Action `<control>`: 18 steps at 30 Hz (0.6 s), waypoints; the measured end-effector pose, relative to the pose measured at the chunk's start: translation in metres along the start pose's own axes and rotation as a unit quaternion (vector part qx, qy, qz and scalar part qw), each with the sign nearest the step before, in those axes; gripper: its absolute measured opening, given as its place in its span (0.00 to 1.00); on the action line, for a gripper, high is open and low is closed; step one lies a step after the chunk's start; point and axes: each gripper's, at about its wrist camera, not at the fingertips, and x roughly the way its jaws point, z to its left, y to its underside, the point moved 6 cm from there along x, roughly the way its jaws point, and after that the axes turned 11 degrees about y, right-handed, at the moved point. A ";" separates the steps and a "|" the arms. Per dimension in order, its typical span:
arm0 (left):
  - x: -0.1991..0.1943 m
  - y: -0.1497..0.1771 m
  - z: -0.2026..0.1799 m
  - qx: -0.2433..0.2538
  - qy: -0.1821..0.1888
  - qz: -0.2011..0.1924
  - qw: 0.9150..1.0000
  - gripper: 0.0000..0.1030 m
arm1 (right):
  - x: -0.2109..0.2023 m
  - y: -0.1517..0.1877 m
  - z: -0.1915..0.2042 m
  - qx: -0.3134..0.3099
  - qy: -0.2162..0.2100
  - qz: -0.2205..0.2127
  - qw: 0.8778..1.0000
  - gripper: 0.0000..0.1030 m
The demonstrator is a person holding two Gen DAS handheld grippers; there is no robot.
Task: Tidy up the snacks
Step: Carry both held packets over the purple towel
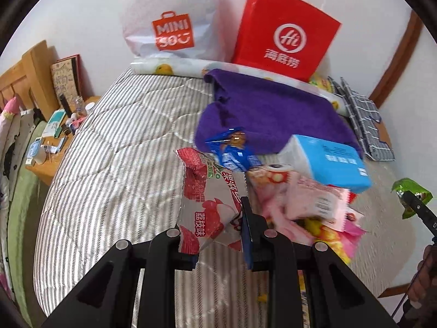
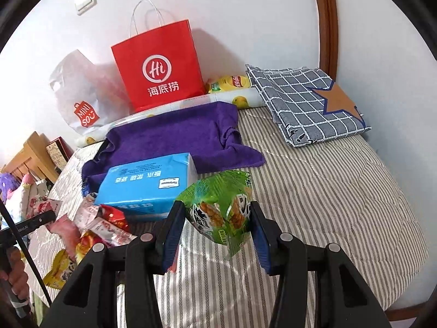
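My left gripper point(image 1: 215, 213) is shut on a red and white lychee snack packet point(image 1: 207, 199), held above the striped bed. A pile of loose snack packets point(image 1: 308, 207) lies to its right, with a blue snack packet point(image 1: 232, 150) behind. My right gripper point(image 2: 215, 218) is shut on a green snack packet point(image 2: 221, 207), held above the bed; it also shows at the right edge of the left wrist view point(image 1: 411, 195). The pile shows in the right wrist view point(image 2: 92, 224) at lower left.
A blue tissue pack point(image 2: 147, 186) lies on a purple towel point(image 2: 174, 134). A red paper bag point(image 2: 158, 68) and a white Miniso bag point(image 1: 169, 19) stand against the wall. A folded checked cloth point(image 2: 306, 104) lies at the right. A cluttered nightstand point(image 1: 57, 136) is left.
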 end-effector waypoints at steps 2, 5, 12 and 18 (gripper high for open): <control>-0.002 0.000 -0.008 0.004 0.006 0.000 1.000 0.24 | -0.005 0.001 0.001 -0.002 0.000 -0.002 1.000 0.44; -0.006 0.003 -0.020 0.009 0.017 0.000 1.000 0.24 | -0.010 0.004 0.004 -0.010 0.000 0.002 1.000 0.44; -0.012 0.004 -0.043 0.025 0.027 -0.002 0.999 0.24 | -0.020 0.004 0.013 -0.022 -0.010 -0.004 1.000 0.44; -0.017 -0.001 -0.059 0.037 0.030 -0.006 0.999 0.24 | -0.029 -0.002 0.020 -0.029 -0.021 -0.014 0.999 0.44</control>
